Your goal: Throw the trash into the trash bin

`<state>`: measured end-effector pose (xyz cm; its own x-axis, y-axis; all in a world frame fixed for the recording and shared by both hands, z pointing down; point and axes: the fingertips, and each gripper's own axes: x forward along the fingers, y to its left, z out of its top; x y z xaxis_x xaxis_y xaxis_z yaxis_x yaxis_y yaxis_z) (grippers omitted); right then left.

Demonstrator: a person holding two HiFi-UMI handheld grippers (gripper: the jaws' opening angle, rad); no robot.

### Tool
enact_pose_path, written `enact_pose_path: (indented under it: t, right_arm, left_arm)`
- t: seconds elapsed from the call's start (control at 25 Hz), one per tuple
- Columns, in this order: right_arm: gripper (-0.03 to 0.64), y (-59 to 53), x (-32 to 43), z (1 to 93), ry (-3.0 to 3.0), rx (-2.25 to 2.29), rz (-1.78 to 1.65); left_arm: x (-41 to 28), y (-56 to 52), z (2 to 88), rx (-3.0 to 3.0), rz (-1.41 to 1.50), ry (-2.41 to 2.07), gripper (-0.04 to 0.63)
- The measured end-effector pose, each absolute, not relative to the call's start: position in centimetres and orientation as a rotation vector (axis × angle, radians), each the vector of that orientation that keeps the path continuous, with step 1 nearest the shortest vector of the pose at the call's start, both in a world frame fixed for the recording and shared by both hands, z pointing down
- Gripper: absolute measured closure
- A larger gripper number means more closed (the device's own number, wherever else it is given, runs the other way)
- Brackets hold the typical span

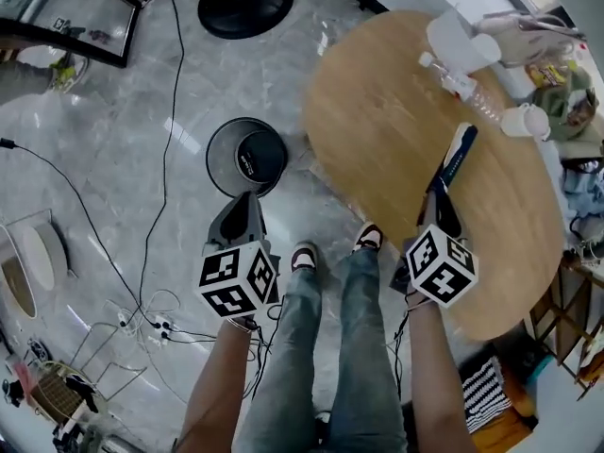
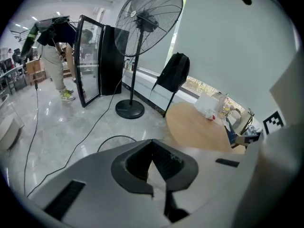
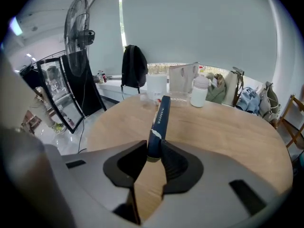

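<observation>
A long dark blue pack sticks up over the round wooden table, pinched at its lower end by my right gripper. In the right gripper view the pack stands between the two pads, with my right gripper shut on it. A black wire trash bin with a dark liner stands on the grey floor left of the table. My left gripper hangs just in front of it, near its rim. In its own view my left gripper has its jaws together, nothing between them, and the bin's rim curves beyond.
A clear bottle, white cups and bags crowd the table's far side. A standing fan with a round base is beyond the bin. A cable trails over the floor left of the bin. My own legs are between the grippers. A person stands far left.
</observation>
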<state>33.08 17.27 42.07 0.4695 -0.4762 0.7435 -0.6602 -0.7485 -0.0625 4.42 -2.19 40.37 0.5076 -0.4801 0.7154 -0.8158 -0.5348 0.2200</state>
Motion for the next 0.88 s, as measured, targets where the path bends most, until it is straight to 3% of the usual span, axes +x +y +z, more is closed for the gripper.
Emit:
enact_pose_path:
  t: [0.52,0.88]
  right_arm:
    - [0.518,6.1,18.3,41.8,-1.370,2.200,1.023]
    - [0.518,-0.6,8.4,44.3,-1.609,1.940,0.970]
  left_arm:
    - [-12.8,-3.6,40.6,1.996,0.675,-1.344,0.586]
    - [-21.0,-2.5,42.7,1.820,0.605,-1.489,0.586]
